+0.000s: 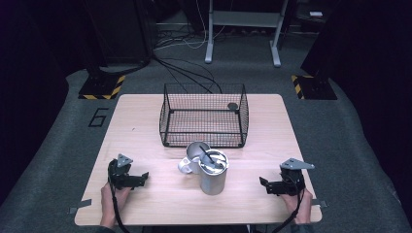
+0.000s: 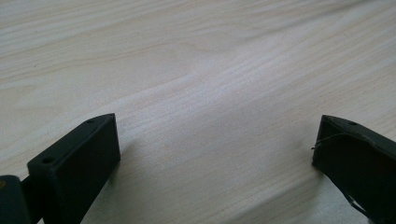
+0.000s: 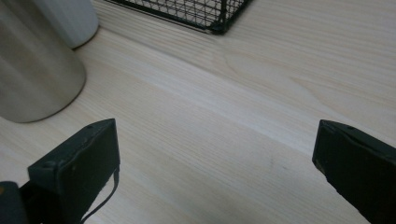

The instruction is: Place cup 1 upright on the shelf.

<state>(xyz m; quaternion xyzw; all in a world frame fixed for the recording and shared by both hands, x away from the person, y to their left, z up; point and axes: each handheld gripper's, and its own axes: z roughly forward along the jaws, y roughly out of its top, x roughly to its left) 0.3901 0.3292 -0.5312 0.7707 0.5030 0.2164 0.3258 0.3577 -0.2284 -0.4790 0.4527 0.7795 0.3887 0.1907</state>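
Both sets of jaws wide apart w/ nothing between: left gripper [image 1: 127, 178] and right gripper [image 1: 282, 185] rest on the worktop [image 1: 145, 126] near its front corners. Between them, well apart from each, stands a steel tumbler [image 1: 213, 174] touching a white mug [image 1: 192, 160]. Wire basket [image 1: 204, 116] just behind.

Light wooden table [image 1: 145, 111] stands on grey carpeted floor [image 1: 43, 165]. Surroundings dark on both sides. Beyond the table: legs of a pale metal frame [image 1: 210, 34], with black and white cables [image 1: 187, 68] trailing across the floor. Two yellow-black hazard-striped bases [image 1: 102, 87] flank the far corners. A "6" [image 1: 98, 117] is marked on the carpet at left.
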